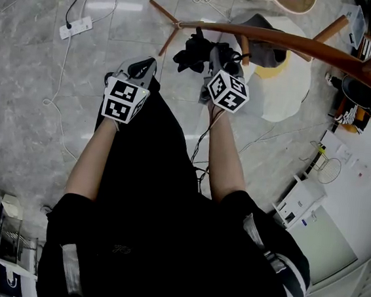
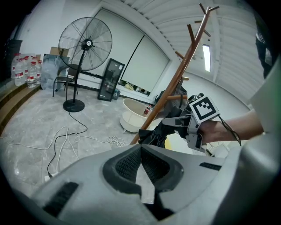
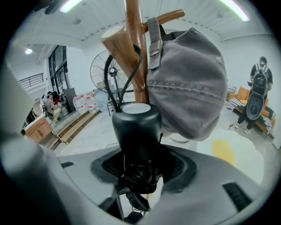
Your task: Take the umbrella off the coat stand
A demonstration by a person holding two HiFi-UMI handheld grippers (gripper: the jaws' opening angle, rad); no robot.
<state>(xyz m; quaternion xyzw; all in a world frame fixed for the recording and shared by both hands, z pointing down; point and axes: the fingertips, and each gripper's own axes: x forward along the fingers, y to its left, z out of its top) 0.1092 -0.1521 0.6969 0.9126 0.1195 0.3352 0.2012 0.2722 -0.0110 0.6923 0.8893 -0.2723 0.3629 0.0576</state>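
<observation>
Right gripper (image 3: 137,169) is clamping the black folding umbrella (image 3: 136,127) by its stubby round handle, jaws part-way apart around it. The umbrella is hanging at the far side, its thin black wrist strap (image 3: 109,83) looping over a brown wooden peg (image 3: 118,44) of the brown wooden coat stand (image 1: 295,44), left of a grey denim cap (image 3: 189,83). Likely gripping for an upward lift off the peg. Left gripper (image 2: 140,151) is hovering near left, jaws together, empty, probably spare.

Right gripper (image 1: 216,54) was at the umbrella (image 1: 192,51) by the stand (image 1: 314,51); left gripper (image 1: 143,66) was apart, over floor (image 1: 34,82).
</observation>
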